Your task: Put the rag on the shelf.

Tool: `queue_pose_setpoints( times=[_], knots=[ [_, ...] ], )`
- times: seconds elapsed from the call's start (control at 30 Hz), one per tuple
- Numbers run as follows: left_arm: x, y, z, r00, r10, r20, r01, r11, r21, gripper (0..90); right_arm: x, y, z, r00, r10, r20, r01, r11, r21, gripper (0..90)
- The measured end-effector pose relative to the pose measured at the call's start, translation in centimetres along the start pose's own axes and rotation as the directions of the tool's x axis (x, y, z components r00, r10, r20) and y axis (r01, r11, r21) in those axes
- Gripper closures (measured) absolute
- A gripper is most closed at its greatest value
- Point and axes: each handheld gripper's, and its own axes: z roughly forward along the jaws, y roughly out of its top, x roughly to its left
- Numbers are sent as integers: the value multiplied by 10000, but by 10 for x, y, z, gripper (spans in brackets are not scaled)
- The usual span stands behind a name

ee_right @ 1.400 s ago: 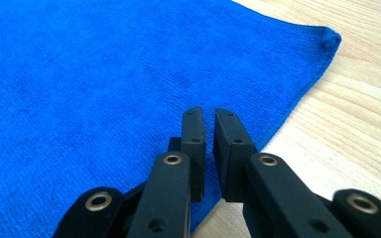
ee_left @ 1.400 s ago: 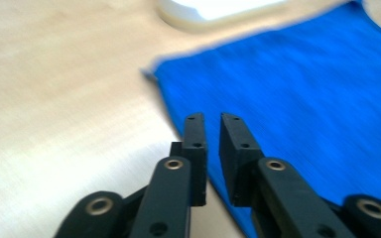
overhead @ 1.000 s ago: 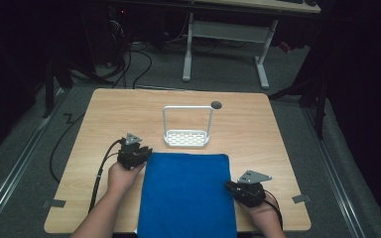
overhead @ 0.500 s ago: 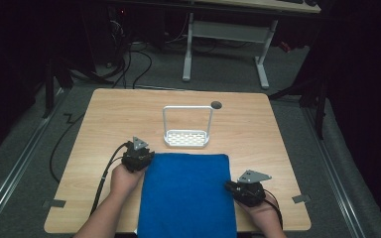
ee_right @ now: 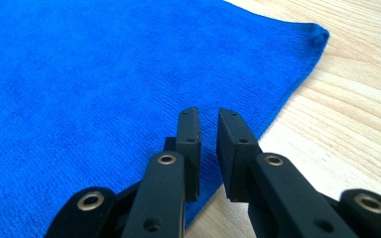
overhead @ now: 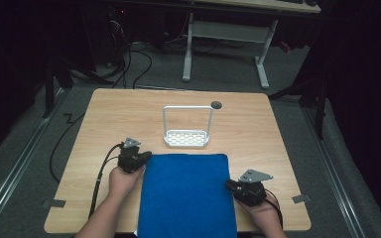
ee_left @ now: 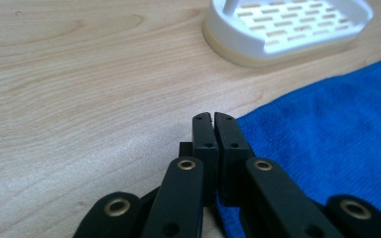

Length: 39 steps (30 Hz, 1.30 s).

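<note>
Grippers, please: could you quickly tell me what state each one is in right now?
Left gripper: jaws shut at the blue towel's edge, nothing visibly clamped.
Right gripper: jaws slightly open over the towel's edge, holding nothing.

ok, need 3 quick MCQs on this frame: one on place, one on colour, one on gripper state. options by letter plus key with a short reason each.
1. Where does the white rack stand relative to the cloth?
A. On the table just beyond the cloth's far edge
B. On top of the cloth
C. At the person's side of the cloth

2. What colour is the cloth?
A. Red
B. Blue
C. Grey

3. How do the jaws of the left gripper stand?
A. Wide open
B. Pressed together at the cloth's corner
C. Clamped on the rack's frame

Key:
1 A: the high view shows the rack on bare wood beyond the cloth.
2 B: it reads blue in all three views.
3 B: the left gripper view shows the jaw tips meeting with no gap, by the cloth's edge; the right gripper shows a narrow gap.
</note>
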Motion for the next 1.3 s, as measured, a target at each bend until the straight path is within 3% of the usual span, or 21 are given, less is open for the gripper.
queue_pose_setpoints(
  times=[0.13, 0.3, 0.5, 0.63, 0.73, 0.8, 0.93, 1.07, 1.17, 1.3],
  knots=[
    [-3, 5, -10, 9998, -20, 203, 29, 9992, -408, 893, -1, 0, 0, 10000, 21, 19, -21, 10000, -13, 807],
    [-22, 0, -17, 9966, 802, 180, -792, 9955, -527, 892, -1, 1, -1, 9999, 136, 68, -135, 9997, -199, 779],
    [-33, -13, -22, 9950, 983, 183, -962, 9910, -927, 890, -6, 4, 0, 9965, 682, 476, -645, 9952, -738, 688],
    [-30, -15, -23, 9935, 1134, 129, -1115, 9885, -1025, 888, -14, 15, 10, 9862, 1305, 1016, -1213, 9883, -921, 621],
    [-27, -16, -21, 9930, 1145, 280, -1114, 9893, -945, 888, -30, 29, 27, 9727, 1614, 1670, -1482, 9849, -891, 608],
    [-27, -17, -19, 9914, 1277, 284, -1248, 9882, -891, 889, -39, 36, 38, 9690, 1839, 1650, -1748, 9822, -685, 600],
    [-27, -18, -16, 9898, 1349, 455, -1304, 9873, -902, 888, -50, 45, 52, 9654, 1978, 1700, -1902, 9799, -600, 599],
    [-26, -18, -17, 9896, 1403, 331, -1364, 9856, -1003, 889, -53, 53, 65, 9670, 1738, 1865, -1750, 9845, -99, 641],
    [-27, -18, -16, 9885, 1503, 177, -1481, 9848, -905, 889, -55, 52, 68, 9641, 1895, 1860, -1940, 9810, 60, 665],
    [-29, -20, -16, 9832, 1823, -76, -1823, 9794, -866, 889, -55, 50, 69, 9672, 1895, 1690, -1917, 9814, -29, 792]
  ],
)
